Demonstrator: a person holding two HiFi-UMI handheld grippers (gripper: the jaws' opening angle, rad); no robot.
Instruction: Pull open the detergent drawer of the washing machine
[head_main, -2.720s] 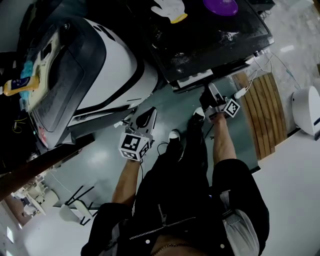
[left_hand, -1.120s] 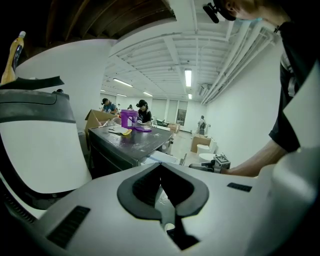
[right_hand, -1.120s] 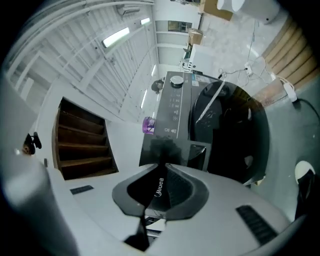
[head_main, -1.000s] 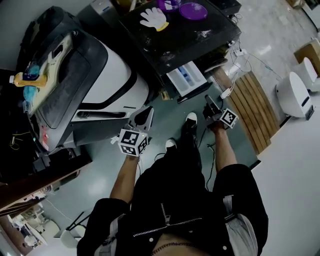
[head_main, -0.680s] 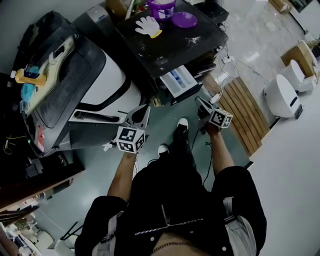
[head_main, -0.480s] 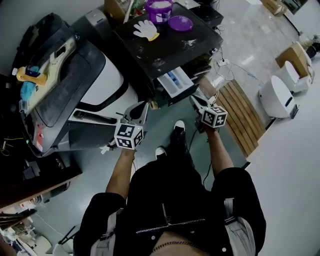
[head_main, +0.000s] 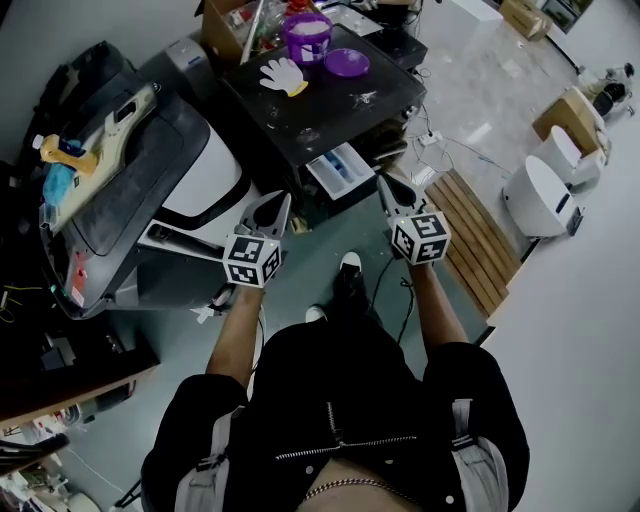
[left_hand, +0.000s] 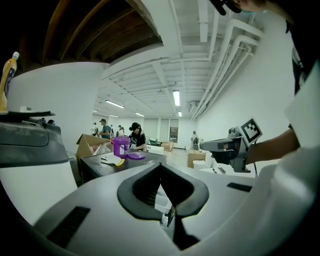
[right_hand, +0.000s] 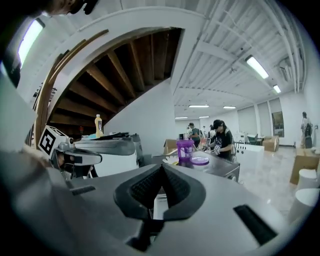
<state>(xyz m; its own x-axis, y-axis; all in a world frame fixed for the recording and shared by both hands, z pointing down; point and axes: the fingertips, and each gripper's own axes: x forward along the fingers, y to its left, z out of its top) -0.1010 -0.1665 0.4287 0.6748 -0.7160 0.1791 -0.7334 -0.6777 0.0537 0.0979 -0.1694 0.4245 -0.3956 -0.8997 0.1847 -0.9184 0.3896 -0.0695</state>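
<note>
The washing machine (head_main: 330, 100) has a dark, smeared top, and its white detergent drawer (head_main: 342, 170) sticks out of the front with a blue insert showing. My left gripper (head_main: 272, 205) hangs in the air just left of the drawer, shut and empty. My right gripper (head_main: 392, 190) hovers just right of the drawer, apart from it, also shut on nothing. In the left gripper view the left gripper (left_hand: 160, 165) points past the machine's top, and the right gripper shows at the right edge. The right gripper view shows the right gripper (right_hand: 162, 167) with its pads meeting.
A purple tub (head_main: 307, 35), a purple lid (head_main: 347, 62) and a white glove (head_main: 280, 75) lie on the machine's top. A large white and dark machine (head_main: 200, 170) stands at the left. Wooden slats (head_main: 475, 240), floor cables and a round white unit (head_main: 540, 195) are at the right.
Both grippers have risen, the right one much more, rolling so its marker cube faces the camera. The right gripper has come away from the drawer, which stays pulled out.
</note>
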